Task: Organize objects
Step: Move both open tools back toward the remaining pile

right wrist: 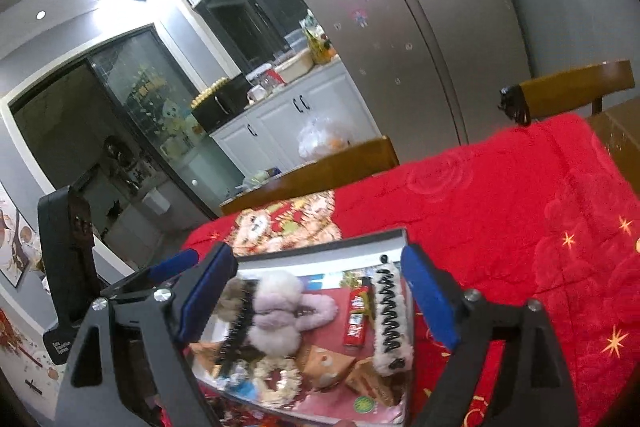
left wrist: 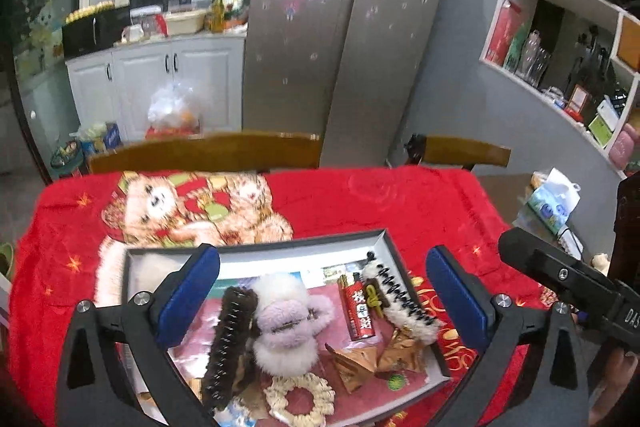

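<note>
A shallow grey tray (left wrist: pixel 280 247) lies on the red blanket and holds several small things. In it are a dark brown toothed hair clip (left wrist: pixel 230 343), a fluffy lilac and white claw clip (left wrist: pixel 284 319), a red lighter (left wrist: pixel 358 311), a white fuzzy clip with black teeth (left wrist: pixel 400 295), a cream scrunchie (left wrist: pixel 300 395) and gold-brown wrapped packets (left wrist: pixel 360 359). My left gripper (left wrist: pixel 322 267) hangs above the tray, jaws wide open and holding nothing. My right gripper (right wrist: pixel 318 259) hovers over the same tray (right wrist: pixel 320 247), also open and empty, with the lighter (right wrist: pixel 356 319) and fuzzy clip (right wrist: pixel 390 323) below it.
The red blanket (left wrist: pixel 360 203) with a bear print covers the table. Two wooden chair backs (left wrist: pixel 208 151) stand at the far edge, a steel fridge (left wrist: pixel 344 27) behind them. White shelves (left wrist: pixel 560 39) are at the right. The right gripper's black housing (left wrist: pixel 560 275) sits close beside the left one.
</note>
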A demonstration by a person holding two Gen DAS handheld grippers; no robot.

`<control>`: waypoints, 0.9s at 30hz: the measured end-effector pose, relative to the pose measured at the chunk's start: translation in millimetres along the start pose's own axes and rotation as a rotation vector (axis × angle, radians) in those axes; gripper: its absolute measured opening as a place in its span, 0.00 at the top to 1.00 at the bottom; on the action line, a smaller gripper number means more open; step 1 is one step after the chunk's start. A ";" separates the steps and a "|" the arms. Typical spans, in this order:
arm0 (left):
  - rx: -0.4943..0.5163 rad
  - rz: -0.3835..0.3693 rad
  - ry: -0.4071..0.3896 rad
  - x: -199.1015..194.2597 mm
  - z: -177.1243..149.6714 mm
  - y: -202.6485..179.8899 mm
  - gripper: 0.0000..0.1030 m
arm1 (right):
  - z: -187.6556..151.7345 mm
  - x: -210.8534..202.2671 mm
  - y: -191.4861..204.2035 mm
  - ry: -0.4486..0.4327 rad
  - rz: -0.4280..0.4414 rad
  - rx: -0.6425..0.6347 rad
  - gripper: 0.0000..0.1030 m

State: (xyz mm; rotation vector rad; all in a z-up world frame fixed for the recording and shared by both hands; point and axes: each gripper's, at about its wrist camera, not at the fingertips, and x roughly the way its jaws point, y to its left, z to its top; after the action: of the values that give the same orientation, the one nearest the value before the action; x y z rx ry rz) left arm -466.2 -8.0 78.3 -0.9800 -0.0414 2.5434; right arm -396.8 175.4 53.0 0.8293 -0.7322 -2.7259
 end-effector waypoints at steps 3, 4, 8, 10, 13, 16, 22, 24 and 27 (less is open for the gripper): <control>0.018 -0.004 -0.046 -31.9 5.8 -6.4 0.00 | 5.0 -21.0 13.9 -0.026 0.001 -0.016 0.15; 0.023 -0.003 -0.059 -40.6 7.0 -8.0 0.00 | 6.0 -28.3 18.8 -0.034 0.003 -0.020 0.15; 0.031 -0.014 -0.113 -85.9 9.0 -15.5 0.00 | 9.8 -57.7 39.9 -0.052 0.057 -0.028 0.15; 0.039 -0.014 -0.138 -108.2 8.8 -18.6 0.00 | 10.4 -73.6 52.4 -0.064 0.084 -0.036 0.15; 0.045 -0.008 -0.181 -142.6 5.0 -20.9 0.00 | 9.5 -98.4 70.2 -0.083 0.116 -0.056 0.15; 0.040 -0.012 -0.228 -176.4 -1.8 -22.2 0.00 | 3.8 -121.9 86.5 -0.104 0.143 -0.077 0.15; 0.075 -0.017 -0.295 -229.5 -25.9 -27.1 0.00 | -14.8 -156.9 111.3 -0.128 0.163 -0.116 0.15; 0.081 -0.013 -0.307 -243.5 -33.6 -27.3 0.00 | -22.3 -165.2 118.2 -0.135 0.159 -0.127 0.15; 0.076 -0.021 -0.321 -259.2 -43.8 -23.8 0.00 | -32.8 -174.9 125.8 -0.141 0.150 -0.144 0.15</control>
State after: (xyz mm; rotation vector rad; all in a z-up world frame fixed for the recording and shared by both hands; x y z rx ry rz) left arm -256.1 -91.7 214.4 -0.5334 -0.0467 2.6359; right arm -228.6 110.9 175.7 0.5338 -0.5886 -2.6833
